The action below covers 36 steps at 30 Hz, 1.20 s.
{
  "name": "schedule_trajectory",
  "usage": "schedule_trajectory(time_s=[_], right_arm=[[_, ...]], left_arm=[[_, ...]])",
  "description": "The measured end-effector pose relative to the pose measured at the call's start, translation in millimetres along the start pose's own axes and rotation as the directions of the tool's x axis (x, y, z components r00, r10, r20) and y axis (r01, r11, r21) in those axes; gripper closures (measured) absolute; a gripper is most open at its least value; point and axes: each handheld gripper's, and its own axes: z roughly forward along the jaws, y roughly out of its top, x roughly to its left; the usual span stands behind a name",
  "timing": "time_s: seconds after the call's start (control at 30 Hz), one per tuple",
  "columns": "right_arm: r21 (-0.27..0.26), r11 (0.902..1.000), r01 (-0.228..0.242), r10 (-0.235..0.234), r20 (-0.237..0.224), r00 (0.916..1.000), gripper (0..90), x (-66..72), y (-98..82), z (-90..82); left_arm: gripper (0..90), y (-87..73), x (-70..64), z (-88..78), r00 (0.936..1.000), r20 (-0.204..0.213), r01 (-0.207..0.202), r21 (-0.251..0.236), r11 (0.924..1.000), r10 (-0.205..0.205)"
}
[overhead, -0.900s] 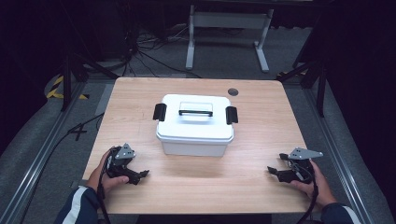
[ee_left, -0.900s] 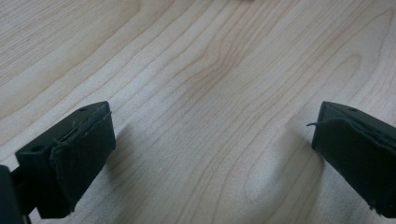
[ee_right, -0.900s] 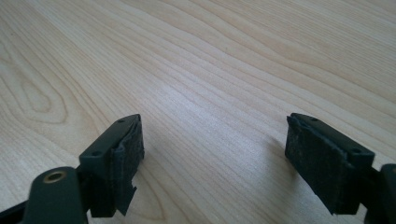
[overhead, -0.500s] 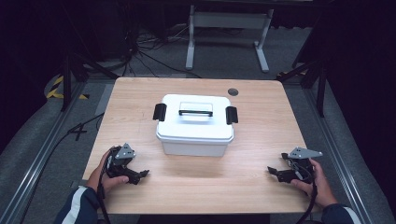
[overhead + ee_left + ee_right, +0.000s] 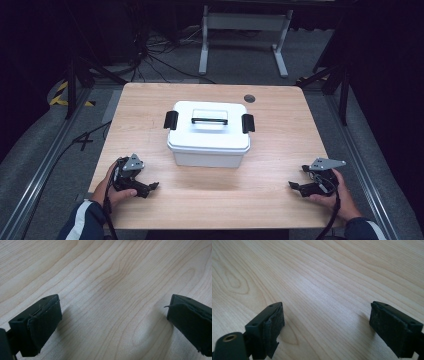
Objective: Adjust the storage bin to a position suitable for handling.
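The white lidded box (image 5: 208, 134) is sitting mid-table (image 5: 150, 100), both black side latches looking closed and nothing started on it. The left tool (image 5: 150, 187) and right tool (image 5: 295, 186) are resting near the front edge, well apart from it, jaws gaping wide and gripping nothing; reaching in and unlatching is all lying ahead.

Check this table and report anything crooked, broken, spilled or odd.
Nothing stands out. The white box sits square on the table, lid on, both black latches down. The left gripper and right gripper rest apart from it, jaws open and empty. The jaw pads look slightly frayed.
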Motion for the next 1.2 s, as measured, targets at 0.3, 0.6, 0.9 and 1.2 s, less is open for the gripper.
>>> schedule_trajectory(time_s=[0.3, 0.6, 0.9, 1.2], right_arm=[[0.018, 0.9991, 0.039, -0.038, -0.039, 0.9985, 26.8, 1.5, 6.7, -6.4], [-0.010, 0.9924, 0.123, -0.123, -0.044, 0.9914, 35.7, 3.5, 32.8, -25.4], [-0.021, 0.9778, 0.208, -0.209, -0.022, 0.9777, 36.2, 6.2, 76.8, -38.9], [-0.066, 0.9667, 0.247, -0.248, -0.009, 0.9686, 37.9, 10.2, 123.0, -43.1]], left_arm=[[0.1, 0.1, 0.0, -0.1, 1.0000, 0.000, 0.000, 0.001, 1.0000, 0.000], [0.1, -0.1, -0.2, -0.1, 1.0000, -0.001, 0.002, 0.000, 1.0000, -0.002], [0.2, -0.1, -0.3, 0.0, 1.0000, -0.001, 0.002, 0.000, 1.0000, -0.002], [0.1, -0.2, -0.8, -0.1, 0.9999, -0.002, 0.010, 0.000, 1.0000, -0.010]])
